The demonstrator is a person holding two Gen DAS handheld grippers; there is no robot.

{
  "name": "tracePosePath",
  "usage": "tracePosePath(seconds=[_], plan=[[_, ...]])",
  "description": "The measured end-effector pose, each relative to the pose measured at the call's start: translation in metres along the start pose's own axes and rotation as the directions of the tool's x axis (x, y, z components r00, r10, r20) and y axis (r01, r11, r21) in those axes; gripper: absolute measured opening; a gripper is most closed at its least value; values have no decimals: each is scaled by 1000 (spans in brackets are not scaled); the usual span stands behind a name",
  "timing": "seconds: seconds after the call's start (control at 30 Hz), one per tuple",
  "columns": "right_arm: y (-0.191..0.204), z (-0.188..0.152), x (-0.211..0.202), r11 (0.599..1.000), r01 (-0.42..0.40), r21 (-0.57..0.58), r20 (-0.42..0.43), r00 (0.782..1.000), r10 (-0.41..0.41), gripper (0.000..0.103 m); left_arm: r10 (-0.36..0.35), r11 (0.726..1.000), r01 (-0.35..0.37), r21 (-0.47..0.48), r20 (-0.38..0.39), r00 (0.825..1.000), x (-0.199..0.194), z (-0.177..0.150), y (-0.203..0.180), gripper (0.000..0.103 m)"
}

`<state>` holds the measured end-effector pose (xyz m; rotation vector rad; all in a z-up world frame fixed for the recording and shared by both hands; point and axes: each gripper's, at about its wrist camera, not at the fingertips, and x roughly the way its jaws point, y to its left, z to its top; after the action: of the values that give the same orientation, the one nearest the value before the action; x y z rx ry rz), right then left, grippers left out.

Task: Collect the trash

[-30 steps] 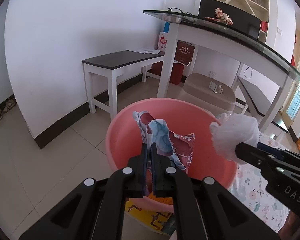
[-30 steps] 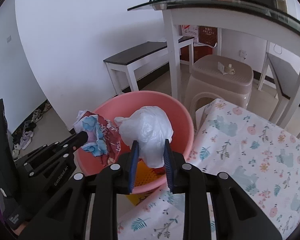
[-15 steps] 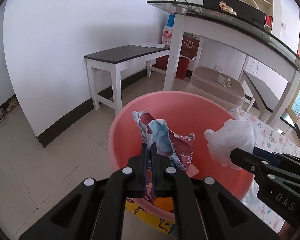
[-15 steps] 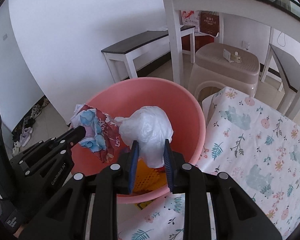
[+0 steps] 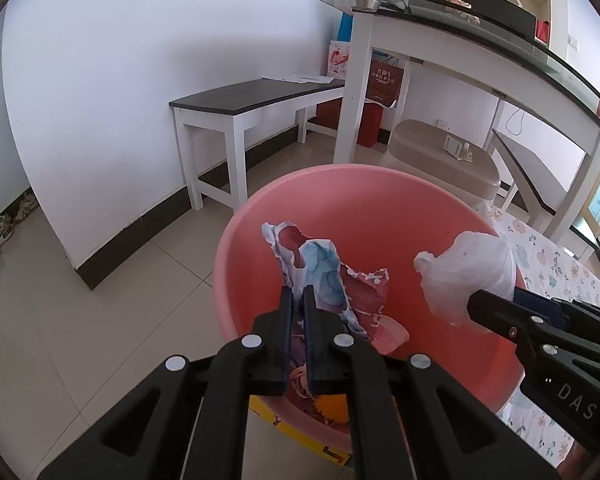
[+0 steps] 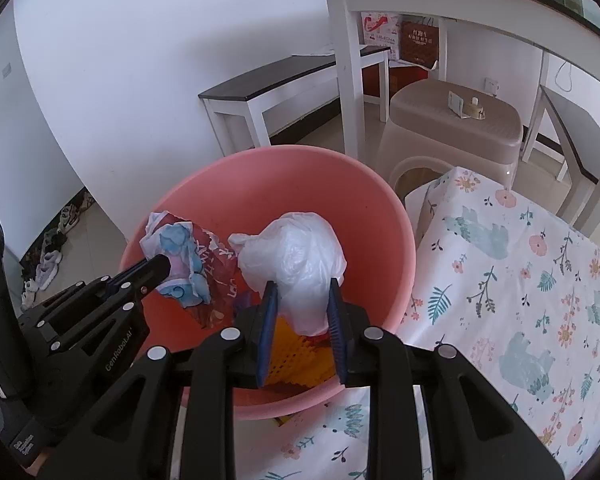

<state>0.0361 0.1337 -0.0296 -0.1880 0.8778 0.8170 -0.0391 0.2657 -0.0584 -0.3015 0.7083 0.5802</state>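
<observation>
The left gripper [image 5: 296,300] is pinching a crumpled wrapper [image 5: 320,276] and the right gripper [image 6: 300,296] is clamping a white plastic bag [image 6: 296,260] — both hanging over the pink basin [image 6: 380,200]; next, seemingly, opening both jaws.

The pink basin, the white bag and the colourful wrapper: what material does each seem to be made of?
Pink basin: looks like moulded plastic, smooth with a dull sheen and an even rim.
White bag, in the right tongs: thin plastic film, translucent, crumpled with glossy creases.
Colourful wrapper, in the left tongs: probably printed paper or laminated film; torn white edges suggest paper, but I cannot be certain.
</observation>
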Motion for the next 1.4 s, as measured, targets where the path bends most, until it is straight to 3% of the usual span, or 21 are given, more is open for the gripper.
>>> tracePosePath(seconds=[0.33,0.6,0.67,1.4], plan=[[1,1,2,1000,4,-16,-9,1000,-5,25,2,1000,-2,0,-2,1000,-1,1,0,8],[2,3,1,1000,-9,-23,-10,1000,9,28,-13,1000,13,2,12,1000,-5,0,2,27],[2,3,0,1000,-5,-26,-5,1000,5,33,-13,1000,13,6,17,1000,-7,-1,1,30],[5,-11,-38,997,9,-77,69,998,-4,36,-61,998,60,5,43,997,-39,-4,4,36]])
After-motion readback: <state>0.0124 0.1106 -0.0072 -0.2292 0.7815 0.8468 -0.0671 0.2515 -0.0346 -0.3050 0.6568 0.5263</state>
